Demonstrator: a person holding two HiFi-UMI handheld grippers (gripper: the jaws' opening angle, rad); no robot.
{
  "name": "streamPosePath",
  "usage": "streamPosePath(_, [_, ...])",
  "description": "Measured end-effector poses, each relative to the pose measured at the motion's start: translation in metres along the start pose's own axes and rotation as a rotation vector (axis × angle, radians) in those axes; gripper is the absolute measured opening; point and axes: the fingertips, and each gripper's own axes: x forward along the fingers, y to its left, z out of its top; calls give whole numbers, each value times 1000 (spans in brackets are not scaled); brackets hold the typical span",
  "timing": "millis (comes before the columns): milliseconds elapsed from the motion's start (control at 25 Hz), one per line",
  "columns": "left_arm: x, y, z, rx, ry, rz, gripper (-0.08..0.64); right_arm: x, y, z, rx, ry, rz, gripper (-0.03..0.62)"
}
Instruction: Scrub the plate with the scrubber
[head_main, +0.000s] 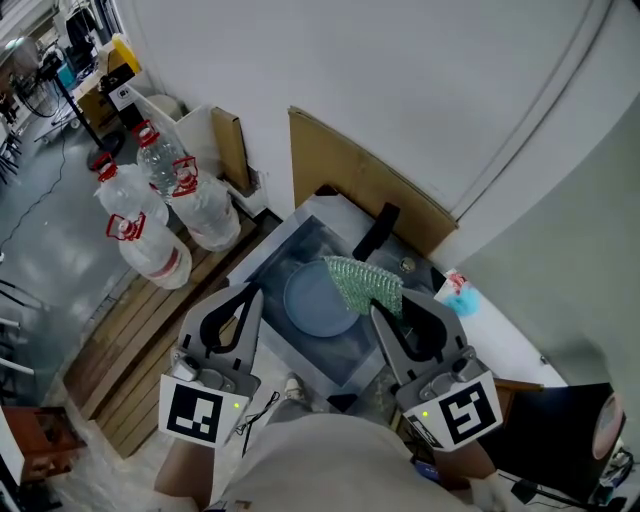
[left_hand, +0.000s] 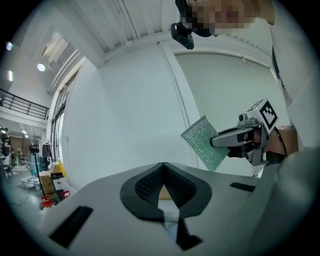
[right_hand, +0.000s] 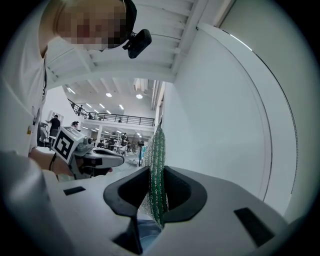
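Since only one tool needs to do the rubbing, the right gripper (right_hand: 155, 194) carries the scrubber (head_main: 362, 283). Its jaws are pinched on the lower edge of the green mesh sheet, so most of the sheet stands free beyond the tips, probably so that a broad face can be pressed onto the dish. The left gripper (left_hand: 162, 172) has its jaws pressed together with nothing between them. It hangs idle at the lower left of the head view, and I judge it is in reserve, perhaps to steady the dish. The plate (head_main: 312, 300) lies flat in the sink (head_main: 262, 262) at the centre of that view, between the two gripper tips. The left tip is just beside its left rim and the right tip just off its lower right rim. The scrubber overlaps the plate's upper right edge in the head view, but both gripper views look out at the wall, so it seems to be held above the plate; whether they touch I cannot tell.
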Motion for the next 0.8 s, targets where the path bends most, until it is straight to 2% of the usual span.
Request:
streamPosePath(280, [-2, -7, -19, -28, 51, -1, 17, 0, -2, -10, 22, 22, 1, 106])
streamPosePath(800, [6, -1, -13, -21, 37, 11, 17, 9, -10, -15, 20, 29, 11, 106])
